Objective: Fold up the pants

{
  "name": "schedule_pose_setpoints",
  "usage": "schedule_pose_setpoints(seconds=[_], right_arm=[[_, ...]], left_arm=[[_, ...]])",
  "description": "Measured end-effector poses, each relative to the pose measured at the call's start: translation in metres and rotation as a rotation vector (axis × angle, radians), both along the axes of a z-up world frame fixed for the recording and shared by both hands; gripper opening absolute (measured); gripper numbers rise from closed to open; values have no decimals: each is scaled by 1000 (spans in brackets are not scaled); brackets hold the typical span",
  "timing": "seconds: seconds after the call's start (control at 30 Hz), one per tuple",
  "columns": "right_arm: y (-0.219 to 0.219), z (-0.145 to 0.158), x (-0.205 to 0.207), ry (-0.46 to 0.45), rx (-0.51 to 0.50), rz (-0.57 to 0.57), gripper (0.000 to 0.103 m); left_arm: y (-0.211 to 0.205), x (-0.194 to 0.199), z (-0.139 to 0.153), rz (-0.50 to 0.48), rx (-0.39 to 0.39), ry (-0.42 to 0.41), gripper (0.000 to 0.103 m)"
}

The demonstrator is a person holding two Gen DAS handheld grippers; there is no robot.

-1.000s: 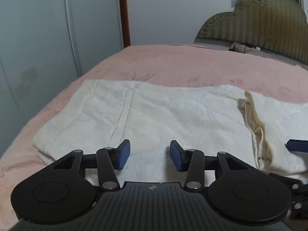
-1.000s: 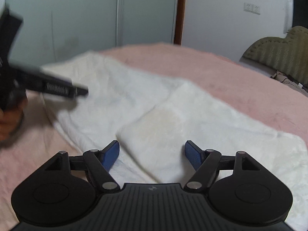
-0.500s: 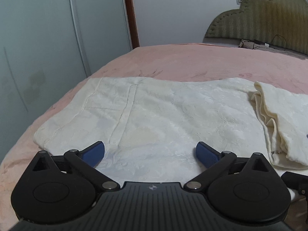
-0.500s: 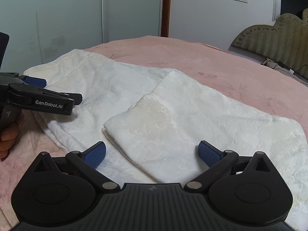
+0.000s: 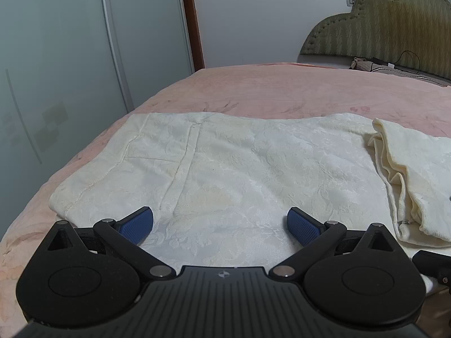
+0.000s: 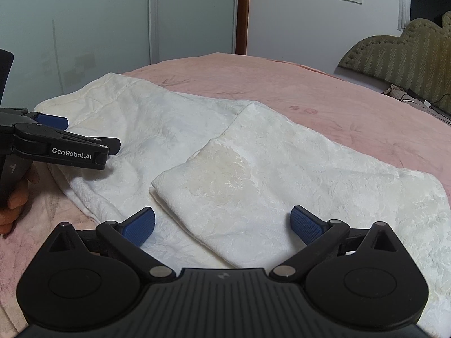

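Lying mid-frame on the pink plush bedspread [image 5: 282, 95], the cream textured fleece pants [image 5: 239, 166] had one end already folded over. Left gripper [image 5: 220, 222] & right gripper [image 6: 222, 222] jaws had just spread wide, nothing pinched, so prob. that fold was released; next fold pending.

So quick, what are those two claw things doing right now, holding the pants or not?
Left gripper: open, jaws just spread wide, holding nothing; the pants lie flat below.
Right gripper: open, also just widened, empty above the folded leg.

left tool [image 5: 220, 226] opened, right tool [image 6: 222, 226] too (empty)
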State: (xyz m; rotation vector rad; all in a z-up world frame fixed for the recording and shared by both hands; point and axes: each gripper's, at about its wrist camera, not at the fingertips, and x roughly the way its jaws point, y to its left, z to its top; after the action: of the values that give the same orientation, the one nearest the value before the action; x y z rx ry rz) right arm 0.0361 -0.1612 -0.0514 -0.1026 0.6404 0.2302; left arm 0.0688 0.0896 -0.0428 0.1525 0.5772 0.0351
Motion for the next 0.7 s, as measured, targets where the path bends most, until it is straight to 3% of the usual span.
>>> schedule_pose_setpoints(seconds=[0.7], right_arm=[[1, 0, 1, 4, 3, -5, 103]], left_arm=[[1, -1, -1, 4, 1, 0, 103]])
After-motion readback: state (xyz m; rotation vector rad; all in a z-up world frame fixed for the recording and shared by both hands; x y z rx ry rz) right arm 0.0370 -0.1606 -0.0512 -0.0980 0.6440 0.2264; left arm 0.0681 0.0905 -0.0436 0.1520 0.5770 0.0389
